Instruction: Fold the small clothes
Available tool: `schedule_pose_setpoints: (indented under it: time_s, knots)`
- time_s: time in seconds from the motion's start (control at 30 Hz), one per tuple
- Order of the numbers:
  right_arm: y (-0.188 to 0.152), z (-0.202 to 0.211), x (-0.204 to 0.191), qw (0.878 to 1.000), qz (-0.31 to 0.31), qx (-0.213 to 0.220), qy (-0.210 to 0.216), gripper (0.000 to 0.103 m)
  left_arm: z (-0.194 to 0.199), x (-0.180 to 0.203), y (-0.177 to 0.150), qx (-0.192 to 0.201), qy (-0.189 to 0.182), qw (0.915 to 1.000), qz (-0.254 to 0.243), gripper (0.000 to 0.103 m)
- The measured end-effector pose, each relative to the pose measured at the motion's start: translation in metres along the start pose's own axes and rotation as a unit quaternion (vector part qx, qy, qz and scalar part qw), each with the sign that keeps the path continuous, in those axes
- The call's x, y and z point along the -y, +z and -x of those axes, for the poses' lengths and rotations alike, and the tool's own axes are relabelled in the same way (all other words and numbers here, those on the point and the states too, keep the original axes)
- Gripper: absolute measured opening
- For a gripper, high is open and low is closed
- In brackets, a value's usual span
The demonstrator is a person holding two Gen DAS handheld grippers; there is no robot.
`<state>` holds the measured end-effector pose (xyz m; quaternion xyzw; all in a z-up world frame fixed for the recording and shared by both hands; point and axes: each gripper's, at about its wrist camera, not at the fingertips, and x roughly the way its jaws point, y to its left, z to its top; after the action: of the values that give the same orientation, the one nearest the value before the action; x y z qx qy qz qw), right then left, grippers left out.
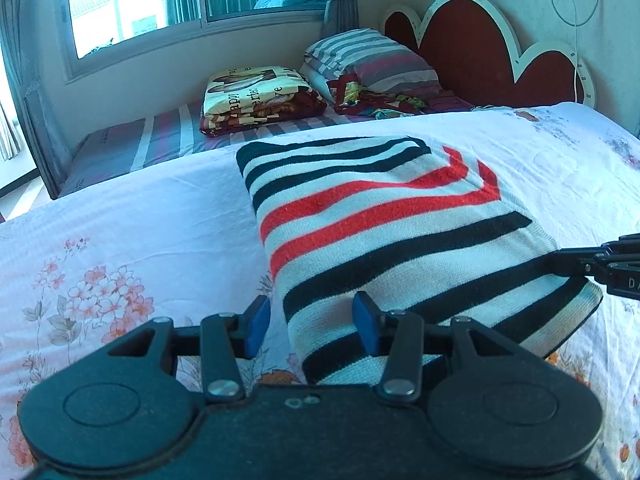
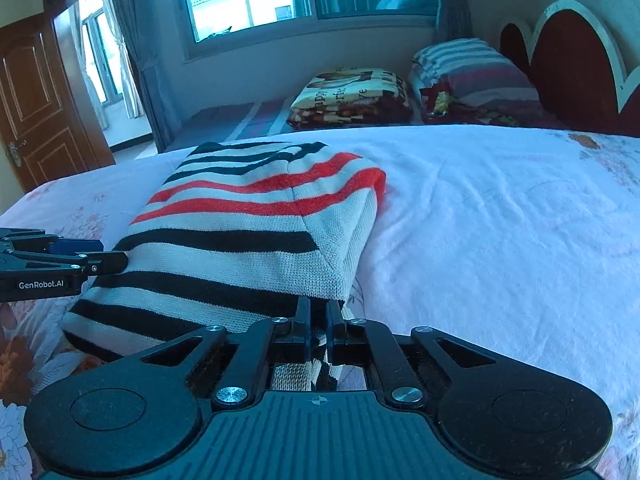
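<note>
In the left wrist view, the left hand-held gripper point(image 1: 312, 326) fills the bottom of the frame. Its two blue fingers point(image 1: 258, 328) stand wide apart, so it is released, and nothing is between them. The right finger lies over the near edge of the striped sweater point(image 1: 384, 232), and the left finger is over the floral bedsheet point(image 1: 100, 248). The sweater is folded and lies in the middle of the frame on the bed, with black, white and red stripes. At the right edge of the frame, the right hand-held gripper point(image 1: 560, 262) comes in and touches the near right part of the sweater. In the upper middle there is a folded blanket point(image 1: 256, 96) and a striped pillow point(image 1: 372, 60), in front of a red headboard point(image 1: 480, 56). A window point(image 1: 168, 0) is in the upper left.

In the right wrist view, the right hand-held gripper point(image 2: 318, 328) is at the bottom centre. Its fingers are almost together and they are clenched on the near corner of the striped sweater point(image 2: 240, 232); knitted cloth shows between them. The sweater lies left of centre on the floral bedsheet point(image 2: 500, 220). The left hand-held gripper point(image 2: 112, 258) comes in from the left edge, beside the sweater's left side. A wooden door point(image 2: 36, 108) is at the far left.
</note>
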<state>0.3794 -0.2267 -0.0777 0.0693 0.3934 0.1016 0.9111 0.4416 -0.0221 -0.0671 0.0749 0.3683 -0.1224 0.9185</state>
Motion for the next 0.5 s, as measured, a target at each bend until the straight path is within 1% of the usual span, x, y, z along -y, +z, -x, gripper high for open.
schedule_pose_setpoints:
  time_s: [0.17,0.2,0.23,0.27,0.3,0.33,0.37,0.4,0.43,0.5]
  knots:
    - [0.001,0.003,-0.005,1.000,0.001,-0.003,-0.009,0.005,0.001,0.004,0.002,-0.002,0.006,0.9998,-0.016,0.046]
    - [0.004,0.006,-0.004,1.000,-0.004,-0.004,-0.004,0.013,0.005,0.003,0.005,-0.004,0.005,0.9998,-0.021,0.046]
    - [0.007,0.011,-0.002,1.000,-0.017,0.000,0.002,0.065,0.011,0.000,0.007,0.002,0.002,0.9999,-0.016,0.069]
    - [0.010,0.020,0.002,0.999,-0.037,0.015,-0.001,0.096,0.019,-0.006,0.008,0.019,-0.003,0.9998,-0.003,0.103]
    - [0.010,0.030,0.007,0.998,-0.047,0.052,0.008,0.102,0.027,-0.011,0.007,0.049,-0.014,0.9986,0.010,0.099]
    - [0.012,0.032,0.013,0.997,-0.052,0.055,0.026,0.101,0.029,-0.018,0.007,0.058,-0.030,0.9977,0.021,0.102]
    - [0.017,0.028,0.022,0.996,-0.076,0.035,0.033,0.097,0.025,-0.024,0.010,0.051,-0.041,0.9974,0.032,0.102]
    - [0.021,0.022,0.033,0.992,-0.111,0.024,0.047,0.090,0.019,-0.031,0.012,0.041,-0.053,0.9966,0.048,0.101]
    - [0.023,0.015,0.044,0.988,-0.141,0.014,0.065,0.088,0.011,-0.038,0.014,0.032,-0.070,0.9947,0.068,0.096]
    - [0.027,-0.004,0.068,0.973,-0.205,-0.006,0.102,0.087,-0.008,-0.050,0.018,0.006,-0.107,0.9890,0.102,0.088]
